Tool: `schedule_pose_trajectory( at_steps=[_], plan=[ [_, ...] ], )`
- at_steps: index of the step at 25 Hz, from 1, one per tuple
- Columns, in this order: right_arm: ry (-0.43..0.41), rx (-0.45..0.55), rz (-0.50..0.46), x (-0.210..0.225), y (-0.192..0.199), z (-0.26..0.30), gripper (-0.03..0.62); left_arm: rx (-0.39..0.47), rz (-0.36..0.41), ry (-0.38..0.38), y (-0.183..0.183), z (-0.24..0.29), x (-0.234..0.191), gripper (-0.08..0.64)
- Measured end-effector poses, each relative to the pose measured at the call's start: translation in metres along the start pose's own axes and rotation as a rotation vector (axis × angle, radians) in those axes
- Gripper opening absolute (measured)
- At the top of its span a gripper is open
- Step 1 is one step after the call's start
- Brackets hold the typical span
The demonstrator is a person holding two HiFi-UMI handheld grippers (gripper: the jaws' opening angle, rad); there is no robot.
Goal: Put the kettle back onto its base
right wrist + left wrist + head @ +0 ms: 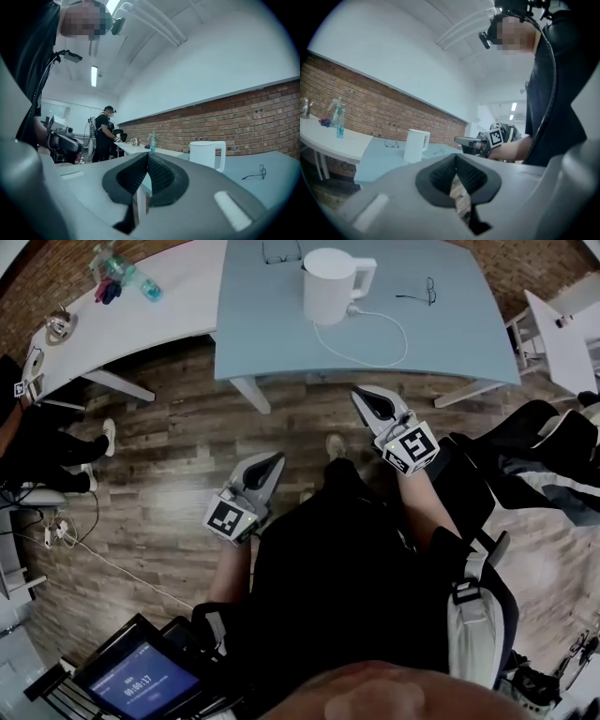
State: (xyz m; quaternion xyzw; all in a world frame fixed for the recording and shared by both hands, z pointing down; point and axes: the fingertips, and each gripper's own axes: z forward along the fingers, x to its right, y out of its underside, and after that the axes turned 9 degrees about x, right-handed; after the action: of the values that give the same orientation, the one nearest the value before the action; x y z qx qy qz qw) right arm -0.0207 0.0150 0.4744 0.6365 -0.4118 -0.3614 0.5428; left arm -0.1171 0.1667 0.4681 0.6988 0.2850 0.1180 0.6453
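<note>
Toward far edge of blue table (pixel 469 334), about mid-width: white kettle (pixel 328 285), upright, handle facing right edge, white cord (pixel 404 337) looping out from its foot toward near edge. Can't tell whether seated on a base. Glasses (pixel 419 292) beside it toward right edge, second pair (pixel 281 251) at far edge. Off near edge, over wood floor (pixel 169 446): left gripper (pixel 275 463) and right gripper (pixel 362 397), both clenched tight on nothing, well apart from kettle, tips aimed toward table.

Soft, even indoor light here, ceiling lamp (pixel 94 76) glowing in the right gripper view, both gripper views bent and black-cornered.
</note>
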Motion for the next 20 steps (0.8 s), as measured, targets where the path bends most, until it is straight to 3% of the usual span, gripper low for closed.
schedule_pose_trajectory(
  at_steps=[9,20],
  plan=[
    [-0.046,0.016,0.034,-0.044,0.006,-0.009,0.003,-0.014,0.022,0.007,0.012,-0.01,-0.003,0.0],
    [-0.163,-0.03,-0.063,-0.076,0.012,-0.008,0.002,-0.002,0.028,0.038,0.008,-0.001,-0.001,0.002]
  ],
)
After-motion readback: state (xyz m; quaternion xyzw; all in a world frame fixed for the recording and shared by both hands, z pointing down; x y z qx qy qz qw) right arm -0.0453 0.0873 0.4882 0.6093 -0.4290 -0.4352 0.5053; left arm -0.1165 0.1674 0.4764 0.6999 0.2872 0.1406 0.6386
